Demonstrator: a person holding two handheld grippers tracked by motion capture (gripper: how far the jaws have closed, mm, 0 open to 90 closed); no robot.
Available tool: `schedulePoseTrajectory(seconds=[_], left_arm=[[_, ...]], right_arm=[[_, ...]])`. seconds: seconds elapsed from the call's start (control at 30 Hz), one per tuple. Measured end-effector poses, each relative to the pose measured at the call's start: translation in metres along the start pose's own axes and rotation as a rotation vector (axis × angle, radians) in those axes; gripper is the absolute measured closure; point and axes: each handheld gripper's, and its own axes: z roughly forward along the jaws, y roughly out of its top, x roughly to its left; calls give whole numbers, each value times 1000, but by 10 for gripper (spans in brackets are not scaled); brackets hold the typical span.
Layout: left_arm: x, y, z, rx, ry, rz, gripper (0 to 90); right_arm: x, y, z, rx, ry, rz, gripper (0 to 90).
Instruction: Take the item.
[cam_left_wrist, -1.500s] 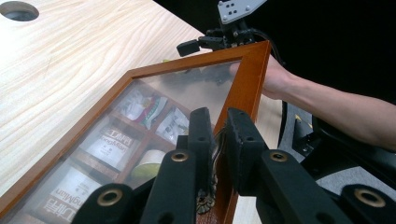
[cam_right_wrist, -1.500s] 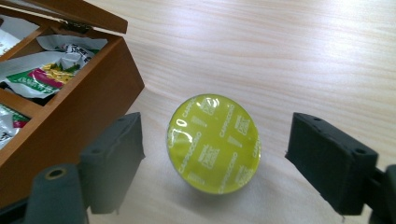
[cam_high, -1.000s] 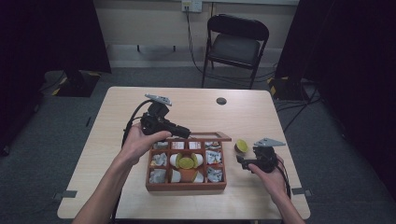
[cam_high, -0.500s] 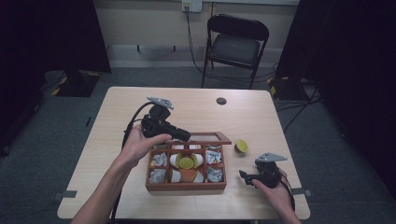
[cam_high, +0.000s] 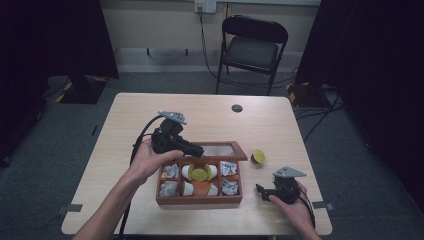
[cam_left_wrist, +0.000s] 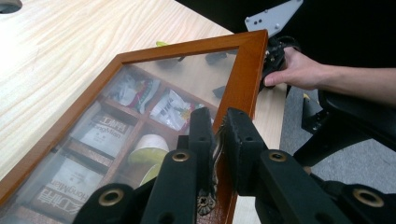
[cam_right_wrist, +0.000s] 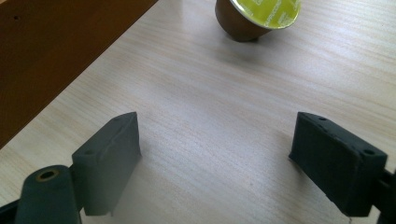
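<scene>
Light wood-grain table (cam_high: 130, 150), rectangular, carries everything. Reddish-brown wooden box with compartments (cam_high: 200, 199) sits near table centre, toward 6 o'clock; white paper sachets and yellow-green capsules lie in its cells. Its wooden-framed glass lid (cam_left_wrist: 140, 88) is raised along the box's 12 o'clock edge, hinged open. Left tongs (cam_high: 198, 150) are clenched on the lid's brown frame edge; in the left gripper view the two black pads (cam_left_wrist: 243, 140) pinch the frame rail with a small metal clasp showing below them. Left hand (cam_high: 147, 160) lies at 9 o'clock of the box. Right tongs (cam_high: 260, 190) sit at 3 o'clock of the box, low over the table, released and wide apart, nothing between them; their jaws have just been opening. Small brown coffee capsule with yellow-green foil top (cam_right_wrist: 257, 16) lies on its side on the table at 12 o'clock of the right tongs, well apart from them, just beside the box's 2 o'clock corner.
</scene>
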Motion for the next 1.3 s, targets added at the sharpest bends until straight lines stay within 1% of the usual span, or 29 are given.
schedulePoseTrajectory(seconds=[0.07, 0.1, 0.13, 0.17, 0.23, 0.3, 0.37, 0.43, 0.5, 0.57, 0.63, 0.77, 0.8, 0.83, 0.87, 0.9, 1.1, 1.23, 1.3], left_arm=[[0, -1, 1, 15, -10, 3, 815], [-1, -2, 2, 14, -10, 6, 815], [-1, -2, 2, 26, -9, 22, 815], [-2, -3, 3, 27, -8, 22, 816], [-3, -4, 4, 38, -7, 36, 816], [-4, -5, 5, 30, -3, 40, 817], [-5, -6, 6, 41, -6, 46, 818], [-7, -7, 8, 67, -9, 56, 818], [-8, -8, 10, 76, -6, 67, 819], [-9, -9, 10, 73, -1, 76, 819], [-9, -9, 11, 81, 1, 87, 820], [-11, -11, 12, 88, 0, 96, 821], [-11, -11, 12, 94, 2, 106, 821], [-12, -12, 13, 93, 5, 99, 821], [-12, -12, 14, 102, 7, 114, 821], [-14, -13, 15, 112, 7, 120, 822], [-16, -17, 18, 123, 12, 138, 822], [-17, -21, 21, 117, 8, 142, 823], [-18, -24, 24, 134, 9, 147, 823]], right_arm=[[0, 0, 0, 0, 0, 0, 149], [0, 0, 0, 0, 0, -1, 149], [0, 0, 0, 1, 0, -1, 149], [0, 0, 0, 1, 0, -1, 149], [0, 0, 0, 1, 0, -1, 149], [0, 0, 0, 1, 0, -1, 148], [0, 0, 0, 1, -1, -1, 149], [0, 0, 0, 1, 0, -1, 149], [0, 0, 0, 0, -1, 0, 148], [0, 0, 0, 2, -2, -1, 146], [0, 0, 0, 2, -2, -1, 146], [0, 0, 0, 2, -2, -1, 146], [0, 0, 0, 2, -2, -1, 146], [0, 0, 0, 2, -3, 0, 146], [0, 0, 0, 2, -2, -1, 146], [0, 0, 0, 2, -3, 0, 146], [0, 0, 1, 2, -3, -1, 144], [0, 1, 1, 2, -4, -1, 143], [0, 1, 1, 2, -5, 0, 143]])
